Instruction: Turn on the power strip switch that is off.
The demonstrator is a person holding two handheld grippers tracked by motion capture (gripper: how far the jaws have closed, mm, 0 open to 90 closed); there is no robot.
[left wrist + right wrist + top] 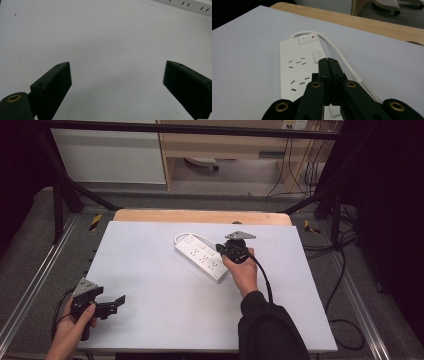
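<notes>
- Left gripper [116, 301]: black body, two flat black jaw blocks with small screw holes; brass-ringed eyelet at the jaw root.
- Grey three-cornered plate [85, 287] behind the jaws; black cable trailing off the rear.
- Right gripper [327, 65]: black ribbed jaws on paired black link arms, brass-ringed pivots; grey plate [240, 235] on top, black cable behind.
- Right arm: dark long sleeve [267, 327]. Left forearm unsleeved.

A pale grey tabletop [165, 310] sits in the middle of the high view, with a light wood edge strip [200, 216] at 12 o'clock. Grey carpeted floor [30, 250] surrounds it. A black metal frame [65, 190] rises at 10 o'clock. Beyond, at 12 o'clock, stands a wooden desk [220, 145] beside a white cabinet [110, 155]. Black cables [345, 320] trail at 4 o'clock.
</notes>
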